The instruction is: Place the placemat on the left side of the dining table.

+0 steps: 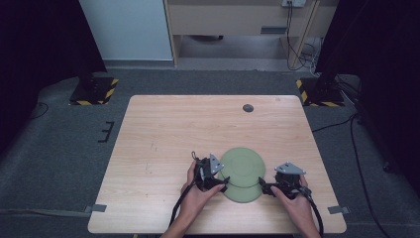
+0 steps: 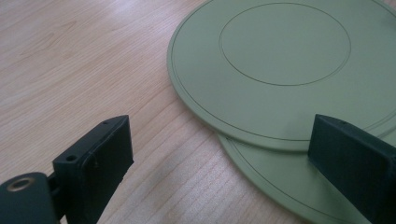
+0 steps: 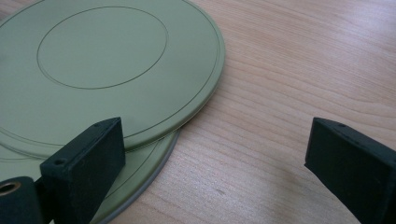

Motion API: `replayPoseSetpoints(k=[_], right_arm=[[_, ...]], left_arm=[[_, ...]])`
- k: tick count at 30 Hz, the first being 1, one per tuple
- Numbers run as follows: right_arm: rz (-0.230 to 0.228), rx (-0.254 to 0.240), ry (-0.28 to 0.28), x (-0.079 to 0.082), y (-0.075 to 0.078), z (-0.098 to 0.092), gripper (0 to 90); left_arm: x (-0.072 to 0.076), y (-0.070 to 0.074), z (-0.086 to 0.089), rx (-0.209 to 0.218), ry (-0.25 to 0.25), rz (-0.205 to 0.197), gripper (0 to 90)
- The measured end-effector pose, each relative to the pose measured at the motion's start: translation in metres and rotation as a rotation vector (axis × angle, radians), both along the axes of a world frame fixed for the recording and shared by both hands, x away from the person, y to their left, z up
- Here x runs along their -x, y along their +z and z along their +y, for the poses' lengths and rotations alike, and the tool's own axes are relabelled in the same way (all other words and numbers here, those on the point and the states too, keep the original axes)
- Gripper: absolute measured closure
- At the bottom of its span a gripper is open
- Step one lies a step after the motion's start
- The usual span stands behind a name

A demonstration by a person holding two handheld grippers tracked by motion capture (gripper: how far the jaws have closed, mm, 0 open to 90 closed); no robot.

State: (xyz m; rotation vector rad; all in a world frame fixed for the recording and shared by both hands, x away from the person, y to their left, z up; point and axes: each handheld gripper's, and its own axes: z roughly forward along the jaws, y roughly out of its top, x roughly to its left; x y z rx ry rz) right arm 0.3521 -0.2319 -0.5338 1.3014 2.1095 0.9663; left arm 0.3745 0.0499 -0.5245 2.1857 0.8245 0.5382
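Note:
Two flat green plates lie overlapped near the table's front edge. The upper plate (image 1: 242, 165) (image 2: 285, 60) (image 3: 102, 60) rests on the far part of the lower plate (image 1: 246, 192) (image 2: 280, 182) (image 3: 140, 172). My left gripper (image 1: 221, 184) (image 2: 219, 163) is open at the plates' left rim, one jaw over the wood, the other over the plates. My right gripper (image 1: 264, 188) (image 3: 215, 163) is open at their right rim, its left jaw over the lower plate. Neither holds anything.
The wooden table (image 1: 173, 134) has a small dark round disc (image 1: 248, 108) near its far edge. Grey tape tabs (image 1: 98, 208) mark the front corners. Carpet, stands with striped bases (image 1: 94, 91) and cables surround the table.

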Motion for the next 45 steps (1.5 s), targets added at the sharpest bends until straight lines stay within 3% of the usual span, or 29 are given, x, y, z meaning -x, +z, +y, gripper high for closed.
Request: replayPoseSetpoints(k=[24,30,33,38,45], right_arm=[[-0.014,-0.006,-0.012,0.004,0.001,-0.003,6.3],[-0.006,-0.011,-0.018,0.007,0.001,-0.007,6.3],[0.000,-0.016,-0.014,0.008,0.002,-0.009,6.1],[0.003,-0.014,0.004,0.010,0.002,-0.010,5.3],[-0.012,-0.036,0.037,0.003,0.007,-0.009,7.2]], left_arm=[[-0.007,0.001,-0.001,-0.005,0.022,0.006,3.1],[-0.008,0.002,0.000,0.005,0.020,0.000,7.1],[-0.007,0.008,0.004,0.036,0.018,-0.006,7.4],[-0.012,0.017,0.011,0.076,0.023,0.032,8.4],[-0.030,0.024,0.013,0.140,0.010,0.142,7.4]])
